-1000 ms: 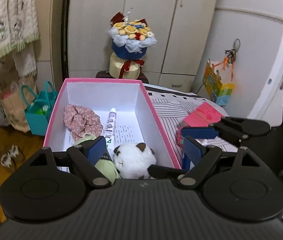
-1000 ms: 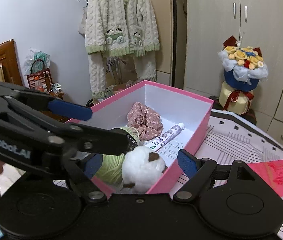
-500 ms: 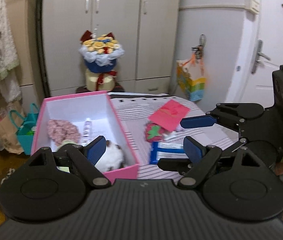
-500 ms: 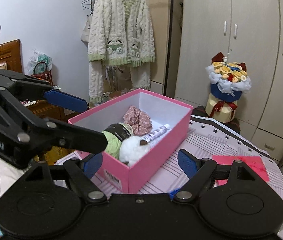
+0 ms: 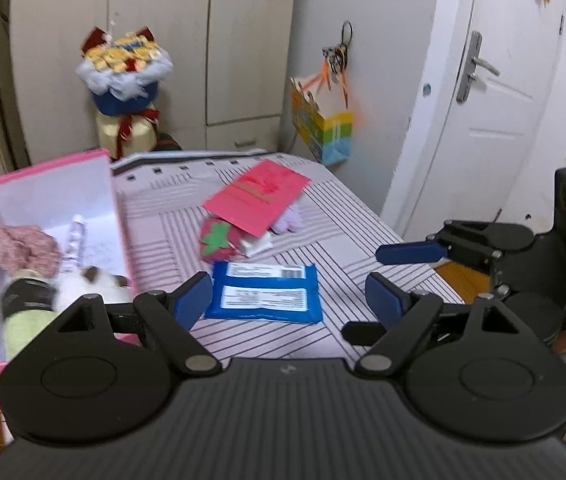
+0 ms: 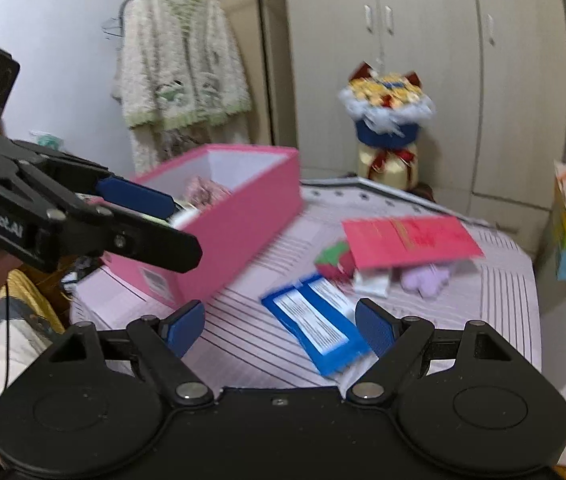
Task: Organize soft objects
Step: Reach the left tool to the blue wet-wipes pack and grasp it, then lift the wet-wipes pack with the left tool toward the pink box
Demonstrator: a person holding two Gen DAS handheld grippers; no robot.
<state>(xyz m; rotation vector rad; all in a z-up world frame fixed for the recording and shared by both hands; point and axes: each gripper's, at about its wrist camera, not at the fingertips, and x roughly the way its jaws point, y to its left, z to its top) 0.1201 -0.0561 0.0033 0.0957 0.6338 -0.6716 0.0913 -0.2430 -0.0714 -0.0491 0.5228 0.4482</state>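
Note:
A pink box (image 5: 117, 204) at the left holds a pink scrunchie (image 5: 23, 246), a tube (image 5: 73, 240), a white plush (image 5: 91, 284) and green yarn (image 5: 23, 322). On the striped cloth lie a strawberry plush (image 5: 217, 240), a purple plush (image 5: 289, 220) half under a red envelope (image 5: 257, 196), and a blue pack (image 5: 263, 296). My left gripper (image 5: 289, 296) hangs open over the blue pack with nothing between its fingers. My right gripper (image 6: 281, 312) is open too, low over the same blue pack (image 6: 319, 328), and empty.
A flower bouquet (image 5: 123, 68) stands behind the table by the wardrobe. A colourful gift bag (image 5: 323, 128) hangs at the far right, next to a white door (image 5: 495, 100). A knitted cardigan (image 6: 179, 68) hangs behind the box. The table's edge (image 5: 423, 256) drops off at the right.
Both grippers have swung away from the pink box toward the middle of the table, so the box now sits at the left of both views. Both stay open and empty.

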